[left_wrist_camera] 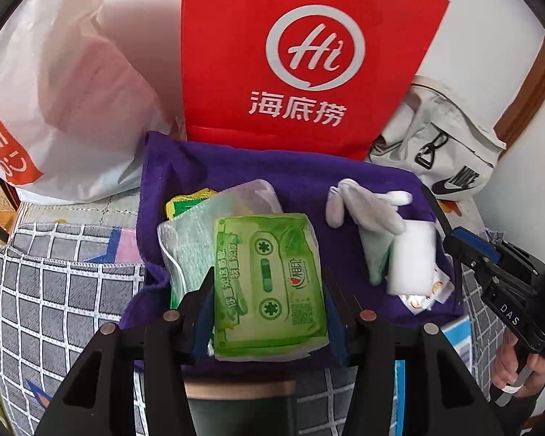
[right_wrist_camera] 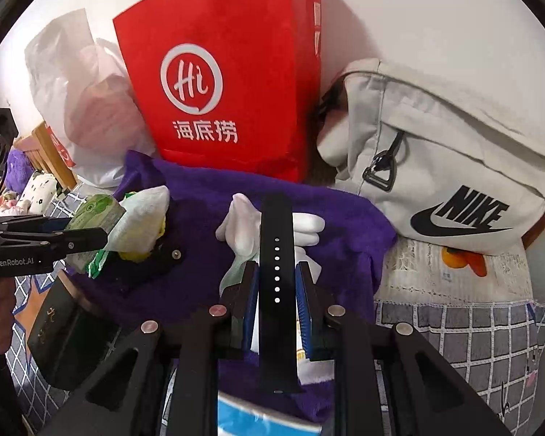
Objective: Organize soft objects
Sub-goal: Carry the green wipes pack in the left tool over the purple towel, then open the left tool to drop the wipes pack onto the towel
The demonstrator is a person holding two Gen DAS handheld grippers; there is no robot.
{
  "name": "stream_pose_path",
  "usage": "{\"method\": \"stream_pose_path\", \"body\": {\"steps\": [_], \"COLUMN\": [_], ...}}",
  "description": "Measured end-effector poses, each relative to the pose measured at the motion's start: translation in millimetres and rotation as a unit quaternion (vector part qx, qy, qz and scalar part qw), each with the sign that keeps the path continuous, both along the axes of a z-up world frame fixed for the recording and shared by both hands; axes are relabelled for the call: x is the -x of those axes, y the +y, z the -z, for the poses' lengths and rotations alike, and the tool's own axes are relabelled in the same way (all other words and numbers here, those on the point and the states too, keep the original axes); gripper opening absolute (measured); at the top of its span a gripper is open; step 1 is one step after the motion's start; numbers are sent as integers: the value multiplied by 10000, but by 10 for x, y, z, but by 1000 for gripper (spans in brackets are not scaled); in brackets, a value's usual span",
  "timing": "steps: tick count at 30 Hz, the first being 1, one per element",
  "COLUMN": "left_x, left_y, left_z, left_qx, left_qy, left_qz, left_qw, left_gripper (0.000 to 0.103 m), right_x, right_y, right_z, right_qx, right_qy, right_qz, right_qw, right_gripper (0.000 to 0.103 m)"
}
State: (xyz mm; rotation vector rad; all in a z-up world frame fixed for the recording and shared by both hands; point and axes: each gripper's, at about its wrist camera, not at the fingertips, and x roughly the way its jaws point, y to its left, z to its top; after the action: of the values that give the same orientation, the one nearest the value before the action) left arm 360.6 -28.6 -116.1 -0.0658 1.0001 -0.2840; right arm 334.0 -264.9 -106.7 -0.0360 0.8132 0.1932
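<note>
A purple towel (left_wrist_camera: 272, 170) lies spread on the bed; it also shows in the right wrist view (right_wrist_camera: 207, 196). My left gripper (left_wrist_camera: 269, 283) is shut on a green tissue pack (left_wrist_camera: 269, 283) above the towel, over a pale green cloth pack (left_wrist_camera: 192, 232). A white glove (left_wrist_camera: 367, 203) and a white sponge block (left_wrist_camera: 412, 258) lie on the towel's right part. My right gripper (right_wrist_camera: 277, 272) is shut on a black watch strap (right_wrist_camera: 277, 225), held upright above the glove (right_wrist_camera: 305, 229). The right gripper also shows at the right edge of the left wrist view (left_wrist_camera: 490, 265).
A red paper bag (left_wrist_camera: 301, 54) stands behind the towel against the wall. A white plastic bag (left_wrist_camera: 65, 101) is at the back left. A grey Nike bag (right_wrist_camera: 447, 167) lies at the right. A checked grey bedsheet (left_wrist_camera: 54, 290) surrounds the towel. A dark box (right_wrist_camera: 65, 330) sits at the left.
</note>
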Motion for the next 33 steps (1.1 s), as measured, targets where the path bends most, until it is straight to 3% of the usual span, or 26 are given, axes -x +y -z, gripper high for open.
{"method": "stream_pose_path", "body": {"steps": [9,19,24,33], "left_x": [-182,-263,-254,-110], "left_y": [-22,-75,-101,-38], "left_z": [147,296,278,95], "left_qx": [-47,-139,-225,-287], "left_qy": [164,364,321,204], "left_qz": [-58,-62,-120,-246], "left_qw": [9998,9992,9992,9991], "left_gripper": [51,51,64,72], "right_x": [-198,-195,-153,20], "right_y": [8,8,31,7], "right_z": [221,220,187,26], "right_qx": [73,116,132,83], "right_qy": [328,380,319,150], "right_qz": [-57,-99,-135,16], "right_qw": [9994,9992,9993,9999], "right_gripper": [21,22,41,67]}}
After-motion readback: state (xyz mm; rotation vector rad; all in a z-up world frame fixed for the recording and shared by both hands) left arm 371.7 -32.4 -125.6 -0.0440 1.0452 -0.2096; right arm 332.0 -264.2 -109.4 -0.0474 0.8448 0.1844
